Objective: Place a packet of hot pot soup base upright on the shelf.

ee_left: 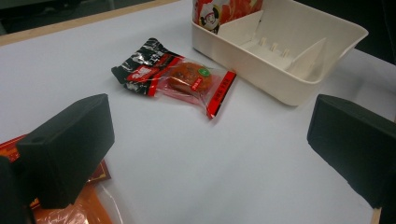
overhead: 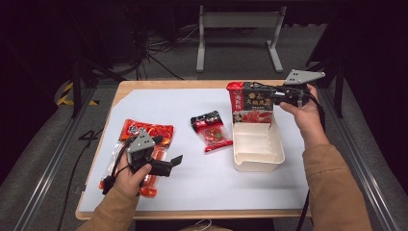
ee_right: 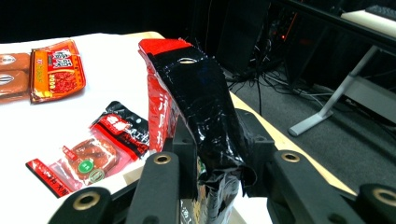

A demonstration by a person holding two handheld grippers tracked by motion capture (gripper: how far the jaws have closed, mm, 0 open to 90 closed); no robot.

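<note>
- High view: your right gripper [overhead: 275,95] has its jaws set against the top of the tall red-and-black foil food pouch [overhead: 252,103], which stands upright in the far end of the cream plastic divided tray [overhead: 258,161] at the right of the table. Your left gripper [overhead: 166,163] hovers at the near left with jaws apart, holding nothing, over orange sauce packets [overhead: 146,131].
- Left gripper view: the tray's low dividers show; a small red-and-black snack packet [ee_left: 180,77] lies just left of the tray.
- Right gripper view: the pouch [ee_right: 198,100] sits between the jaws, its foil crumpled and dented there. I judge it light, soft and slick; it buckles under pressure, so hold the flat sealed top edge, not the bulging middle.
</note>
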